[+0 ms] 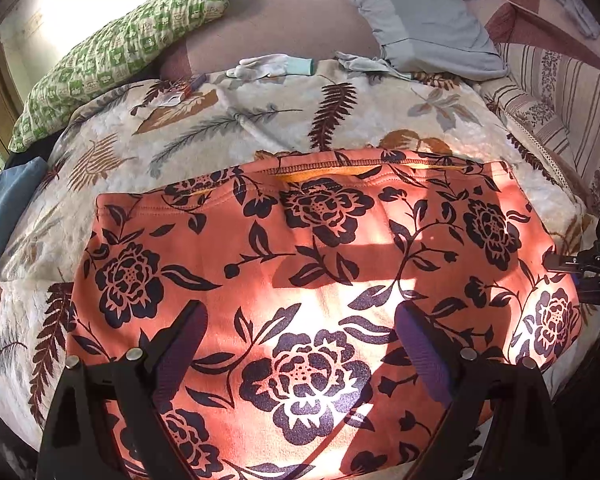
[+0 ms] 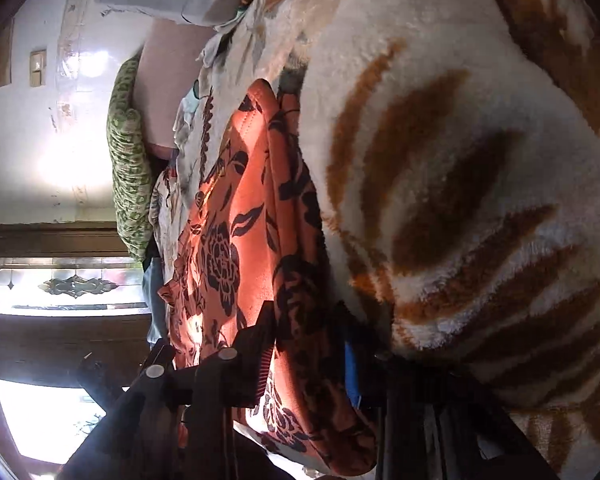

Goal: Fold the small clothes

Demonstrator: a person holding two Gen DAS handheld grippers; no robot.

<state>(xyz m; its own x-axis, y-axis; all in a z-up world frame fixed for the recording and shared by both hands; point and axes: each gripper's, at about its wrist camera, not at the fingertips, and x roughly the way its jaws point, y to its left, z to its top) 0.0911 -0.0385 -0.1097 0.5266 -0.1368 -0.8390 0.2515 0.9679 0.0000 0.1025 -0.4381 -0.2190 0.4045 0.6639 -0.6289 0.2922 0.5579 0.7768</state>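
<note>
An orange garment with dark flowers (image 1: 300,240) lies spread flat on a leaf-patterned fleece blanket (image 1: 220,120), its stitched hem at the far side. My left gripper (image 1: 304,320) hovers open over the garment's near half, its fingers wide apart with nothing between them. My right gripper (image 1: 584,276) shows at the garment's right edge. The right wrist view is rolled sideways: the garment's edge (image 2: 236,216) bunches between the right gripper's (image 2: 306,336) two fingers, which are shut on the cloth where it meets the blanket (image 2: 460,140).
A green checked pillow (image 1: 120,52) and a grey pillow (image 1: 424,20) lie at the bed's far side, with a white glove (image 1: 260,65) between them. Blue cloth (image 1: 4,216) hangs at the left edge and a striped sheet (image 1: 560,92) lies at the right. A window (image 2: 60,284) glares brightly.
</note>
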